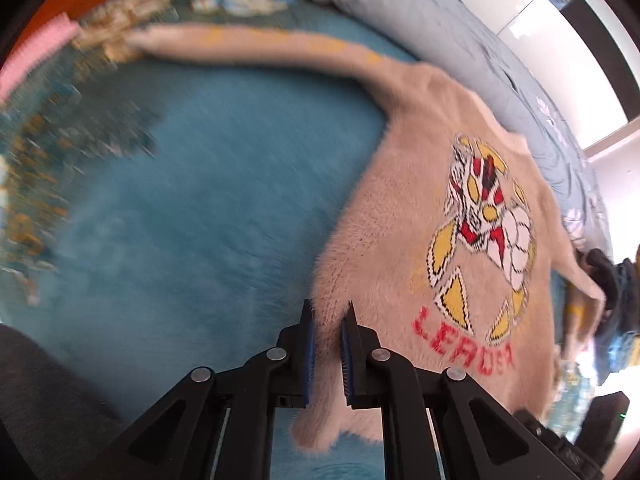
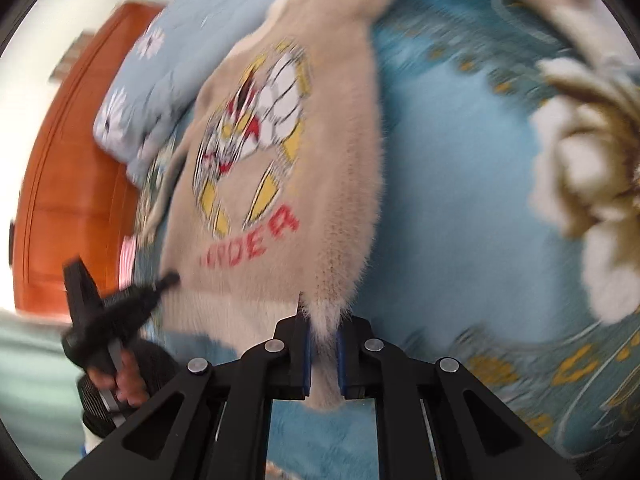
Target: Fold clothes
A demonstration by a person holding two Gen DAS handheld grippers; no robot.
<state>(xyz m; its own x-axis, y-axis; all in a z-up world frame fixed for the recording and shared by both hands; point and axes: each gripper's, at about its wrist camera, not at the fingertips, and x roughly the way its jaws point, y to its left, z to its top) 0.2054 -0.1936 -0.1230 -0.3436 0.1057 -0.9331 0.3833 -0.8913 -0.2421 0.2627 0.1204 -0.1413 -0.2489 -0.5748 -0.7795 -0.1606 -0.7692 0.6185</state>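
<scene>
A fuzzy beige sweater (image 1: 404, 216) with a cartoon figure and red lettering lies spread on a teal blanket (image 1: 192, 200). One long sleeve (image 1: 256, 46) stretches away to the upper left. My left gripper (image 1: 329, 320) is shut on the sweater's bottom hem at one corner, with fabric pinched between its blue pads. In the right wrist view the same sweater (image 2: 320, 168) runs up and away, and my right gripper (image 2: 322, 328) is shut on the hem's other corner. The left gripper (image 2: 170, 278), held by a hand (image 2: 124, 380), shows at the lower left of that view.
A light blue quilt with white flowers (image 1: 460, 40) lies bunched beyond the sweater. The teal blanket has a gold and white flowered border (image 2: 592, 184). An orange wooden headboard (image 2: 68, 168) stands behind the bed. Something pink (image 1: 36, 54) lies at the blanket's far corner.
</scene>
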